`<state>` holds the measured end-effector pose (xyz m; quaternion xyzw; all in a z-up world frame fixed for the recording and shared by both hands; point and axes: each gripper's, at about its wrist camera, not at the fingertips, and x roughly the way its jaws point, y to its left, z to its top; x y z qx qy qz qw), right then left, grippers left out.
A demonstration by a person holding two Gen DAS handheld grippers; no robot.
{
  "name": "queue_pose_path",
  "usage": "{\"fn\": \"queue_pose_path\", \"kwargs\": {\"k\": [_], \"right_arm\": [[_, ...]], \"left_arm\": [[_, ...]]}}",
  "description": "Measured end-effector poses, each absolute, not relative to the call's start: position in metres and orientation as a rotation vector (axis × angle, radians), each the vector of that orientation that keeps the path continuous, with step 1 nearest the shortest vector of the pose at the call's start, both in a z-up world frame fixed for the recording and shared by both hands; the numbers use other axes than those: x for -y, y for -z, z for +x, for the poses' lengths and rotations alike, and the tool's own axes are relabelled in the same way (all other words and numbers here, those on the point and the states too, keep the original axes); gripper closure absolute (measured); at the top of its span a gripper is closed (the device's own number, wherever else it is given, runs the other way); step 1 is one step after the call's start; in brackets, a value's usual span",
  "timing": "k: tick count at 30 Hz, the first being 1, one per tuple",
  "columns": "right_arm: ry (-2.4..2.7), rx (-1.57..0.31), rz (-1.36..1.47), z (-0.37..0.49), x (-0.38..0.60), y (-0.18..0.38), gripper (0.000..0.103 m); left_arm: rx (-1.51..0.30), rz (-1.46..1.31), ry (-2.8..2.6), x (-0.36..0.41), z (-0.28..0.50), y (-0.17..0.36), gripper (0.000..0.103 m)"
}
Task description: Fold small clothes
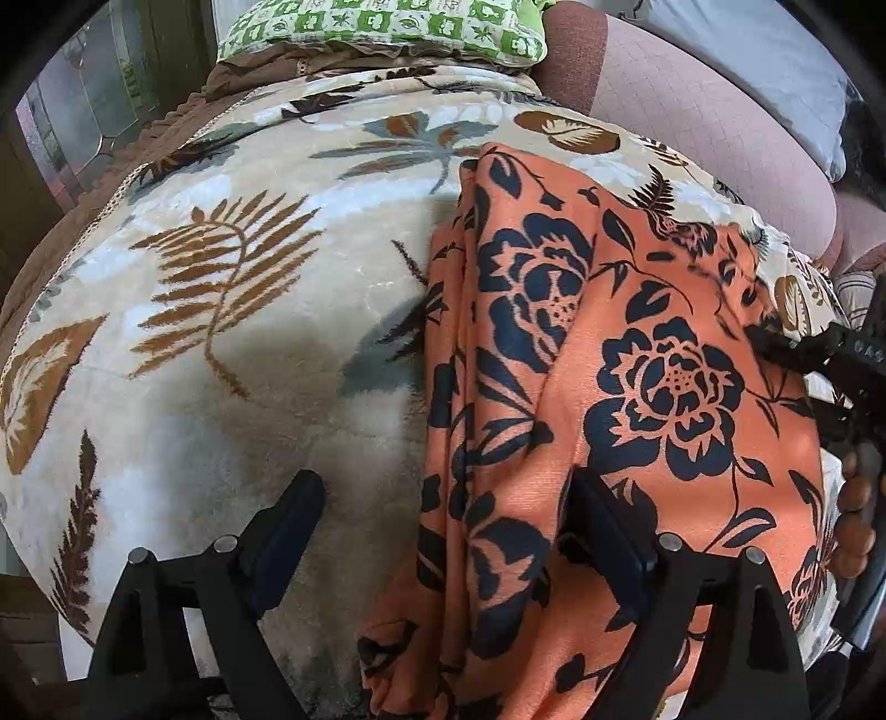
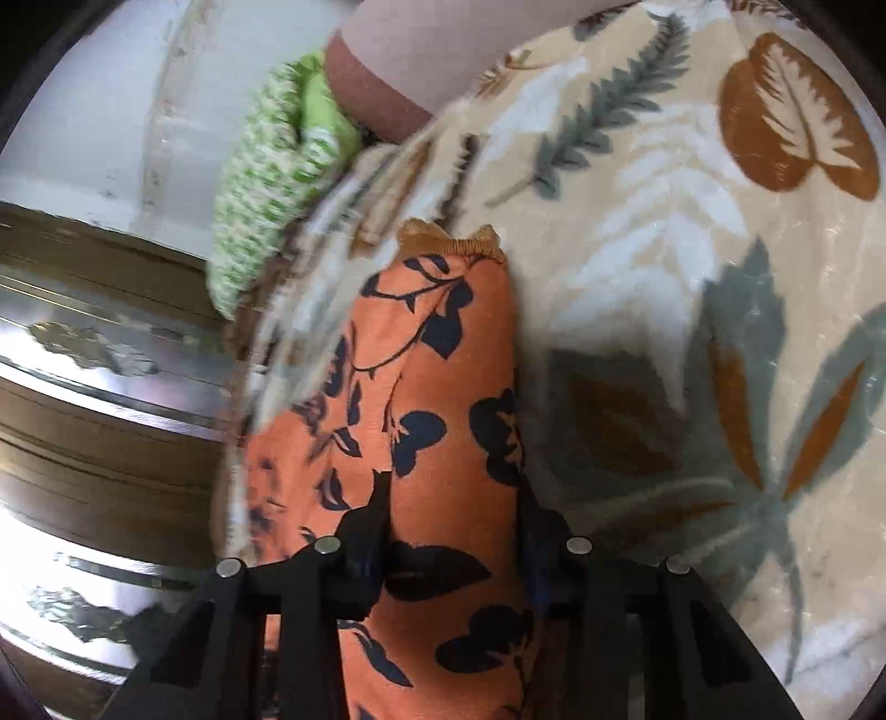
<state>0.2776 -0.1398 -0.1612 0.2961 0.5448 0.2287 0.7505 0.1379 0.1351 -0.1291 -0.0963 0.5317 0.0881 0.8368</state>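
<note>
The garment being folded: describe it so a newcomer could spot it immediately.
Start from the cream leaf-print blanket covering the surface. On its right part lies the orange garment, already folded lengthwise. Unlike the blanket's brown and grey leaves, it bears large dark navy flowers.

An orange garment (image 1: 637, 387) printed with dark navy flowers lies on a cream blanket (image 1: 249, 332) patterned with brown and grey-blue leaves, beside a green-and-white checked pillow (image 1: 382, 27).

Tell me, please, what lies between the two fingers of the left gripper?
In the left wrist view, the left gripper stands open over bare leaf-print blanket and the left edge of the orange floral garment. Its right finger rests on the garment.
</note>
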Motion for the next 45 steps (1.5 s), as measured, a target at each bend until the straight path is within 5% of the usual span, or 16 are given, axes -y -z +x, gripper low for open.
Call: {"fn": "queue_pose_path", "kwargs": {"k": [3,11,21,22,23,24,26,32,35,39,45], "right_arm": [[-0.454,-1.166,0.692,0.266,0.152,0.149,0.039],[-0.608,-0.998,0.538,0.189,0.147,0.065,0.029],[-0.716,-1.141,0.462,0.156,0.098,0.114,0.029],[-0.717,-1.151,0.478,0.155,0.100,0.118,0.029],[-0.718,-1.151,0.488,0.154,0.103,0.119,0.028],[-0.722,-1.149,0.494,0.153,0.104,0.121,0.029],[-0.721,-1.157,0.494,0.154,0.105,0.121,0.029],[-0.743,-1.186,0.515,0.154,0.109,0.131,0.028],[-0.751,-1.187,0.515,0.157,0.111,0.127,0.028],[-0.764,-1.202,0.516,0.160,0.109,0.128,0.028],[-0.793,-1.164,0.525,0.157,0.114,0.117,0.028]], "left_arm": [[-1.134,-0.231,-0.180,-0.139,0.138,0.126,0.011],[-1.048,-0.446,-0.124,-0.177,0.086,0.088,0.013],[-1.170,-0.700,-0.005,-0.182,0.066,0.135,0.015],[-1.163,-0.676,-0.017,-0.178,0.066,0.133,0.023],[-1.166,-0.638,-0.025,-0.173,0.067,0.132,0.065],[-1.194,-0.670,0.017,-0.171,0.069,0.136,0.078],[-1.171,-0.800,0.030,-0.180,0.063,0.135,0.081],[-1.185,-0.973,0.062,-0.193,0.053,0.158,0.074],[-1.138,-0.795,0.035,-0.181,0.066,0.114,0.057],[-1.004,-0.606,0.055,-0.173,0.098,0.062,0.021],[-1.145,-0.565,0.075,-0.182,0.174,0.106,0.022]]}}
